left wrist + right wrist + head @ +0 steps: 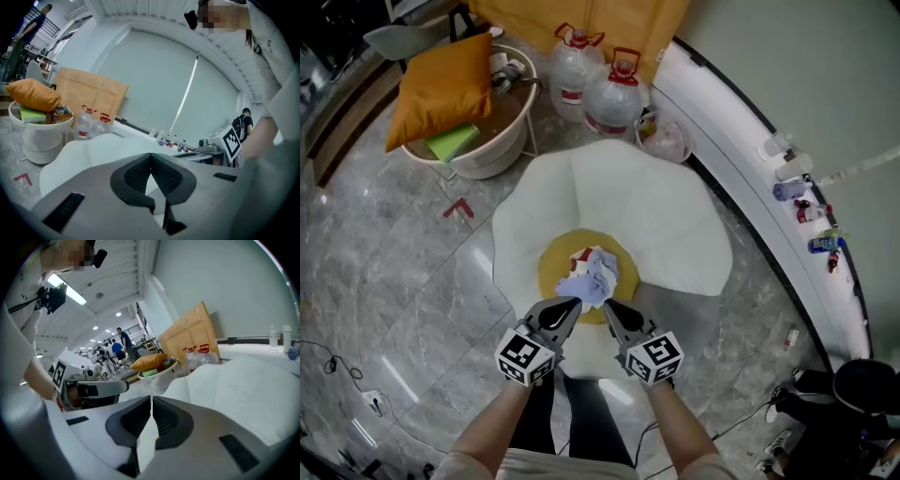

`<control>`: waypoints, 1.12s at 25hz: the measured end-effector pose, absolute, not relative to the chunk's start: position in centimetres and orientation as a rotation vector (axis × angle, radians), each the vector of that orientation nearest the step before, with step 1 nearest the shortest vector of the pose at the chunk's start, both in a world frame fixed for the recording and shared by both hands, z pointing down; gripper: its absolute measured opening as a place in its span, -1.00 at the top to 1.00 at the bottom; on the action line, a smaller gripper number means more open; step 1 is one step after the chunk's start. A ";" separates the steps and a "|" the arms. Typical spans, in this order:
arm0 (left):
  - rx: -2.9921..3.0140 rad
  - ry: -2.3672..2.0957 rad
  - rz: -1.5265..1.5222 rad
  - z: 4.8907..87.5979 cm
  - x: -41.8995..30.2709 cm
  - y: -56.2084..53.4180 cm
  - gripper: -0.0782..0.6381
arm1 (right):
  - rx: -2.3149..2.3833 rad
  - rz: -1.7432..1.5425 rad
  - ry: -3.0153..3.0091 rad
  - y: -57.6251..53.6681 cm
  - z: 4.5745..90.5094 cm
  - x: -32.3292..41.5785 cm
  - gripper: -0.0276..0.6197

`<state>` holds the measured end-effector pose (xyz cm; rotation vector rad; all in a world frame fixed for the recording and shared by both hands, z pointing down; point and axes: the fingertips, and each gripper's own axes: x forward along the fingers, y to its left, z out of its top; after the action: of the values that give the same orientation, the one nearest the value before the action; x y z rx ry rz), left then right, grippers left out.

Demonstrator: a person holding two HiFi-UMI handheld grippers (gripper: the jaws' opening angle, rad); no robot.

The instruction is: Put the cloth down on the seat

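Left claw [572, 303], right claw [610, 306] closed; crumpled cloth [598, 272] on round yellow seat [554, 268].

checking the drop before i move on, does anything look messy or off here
The cloth lies bunched in a crumpled heap on the yellow seat, not spread flat. Nothing else looks spilled, tipped or damaged.

A white, petal-shaped seat [675, 225] fills the centre of the frame on a grey marbled floor [384, 281]. A crumpled pale cloth [598, 274] lies on the seat's round yellow middle [553, 272]. At upper centre, two large water bottles [614, 98] stand on the floor. A white tub [492, 155] sits at upper left, with a red mark [457, 208] just below it.
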<state>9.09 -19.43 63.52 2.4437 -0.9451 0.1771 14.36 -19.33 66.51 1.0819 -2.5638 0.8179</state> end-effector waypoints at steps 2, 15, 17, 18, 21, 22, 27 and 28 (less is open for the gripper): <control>2.452 -0.943 0.175 61.9 9.3 -19.0 0.74 | 1.076 0.800 -2.582 -18.8 64.5 14.4 0.82; 2.560 -0.877 0.157 51.2 10.8 -15.8 0.74 | 1.066 0.650 -2.686 -15.4 51.7 15.6 0.82; 2.584 -0.867 0.157 49.5 10.7 -15.4 0.74 | 1.069 0.633 -2.702 -15.1 49.9 15.5 0.82; 2.597 -0.863 0.157 48.7 10.7 -15.3 0.74 | 1.067 0.623 -2.711 -14.9 49.1 15.4 0.82; 2.631 -0.851 0.152 46.5 10.7 -14.9 0.74 | 1.049 0.605 -2.736 -14.6 47.1 15.1 0.82; 2.639 -0.850 0.148 45.8 10.7 -14.8 0.74 | 1.041 0.599 -2.742 -14.5 46.4 15.0 0.82; 2.661 -0.875 0.124 42.7 10.0 -13.7 0.74 | 1.030 0.542 -2.778 -13.4 42.7 14.3 0.82; 2.664 -0.881 0.122 42.2 9.8 -13.5 0.74 | 1.033 0.535 -2.786 -13.2 42.0 14.1 0.82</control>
<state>9.79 -13.54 42.20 2.6635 -0.8811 0.1217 14.14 -13.25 42.05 1.0334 -2.7855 0.5350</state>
